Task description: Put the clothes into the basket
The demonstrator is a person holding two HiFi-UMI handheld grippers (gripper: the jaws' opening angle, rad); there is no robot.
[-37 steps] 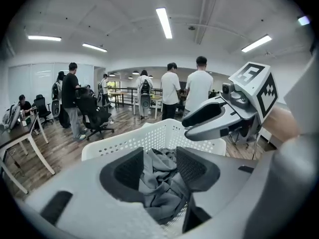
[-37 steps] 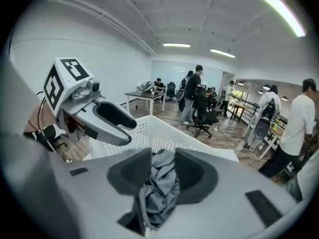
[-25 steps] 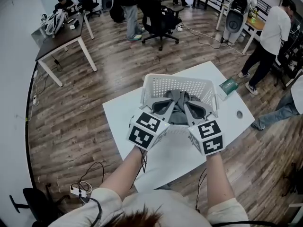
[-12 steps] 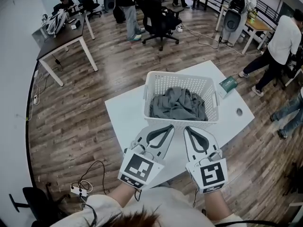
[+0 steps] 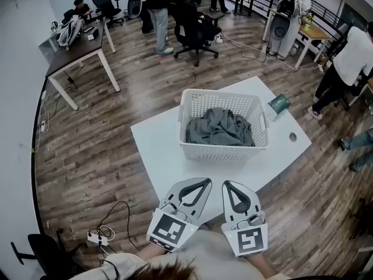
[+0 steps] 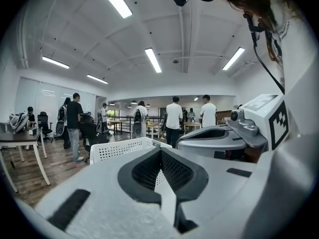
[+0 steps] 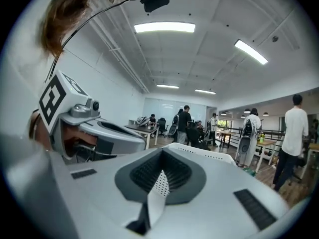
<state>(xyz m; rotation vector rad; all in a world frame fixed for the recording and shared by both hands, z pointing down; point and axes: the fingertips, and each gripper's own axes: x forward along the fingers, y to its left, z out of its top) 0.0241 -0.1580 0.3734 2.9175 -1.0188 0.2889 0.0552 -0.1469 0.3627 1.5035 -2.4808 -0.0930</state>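
Nearest: left tool (image 5: pixel 206 182) and right tool (image 5: pixel 226 184) side by side over the near corner of the white surface (image 5: pixel 157 150). Jaws of both fully together, nothing gripped. Well apart from the basket. Farther: white perforated laundry basket (image 5: pixel 221 151) upright on the surface, grey clothes (image 5: pixel 218 127) bunched inside. Beyond: green box (image 5: pixel 278 105) just beside the basket.
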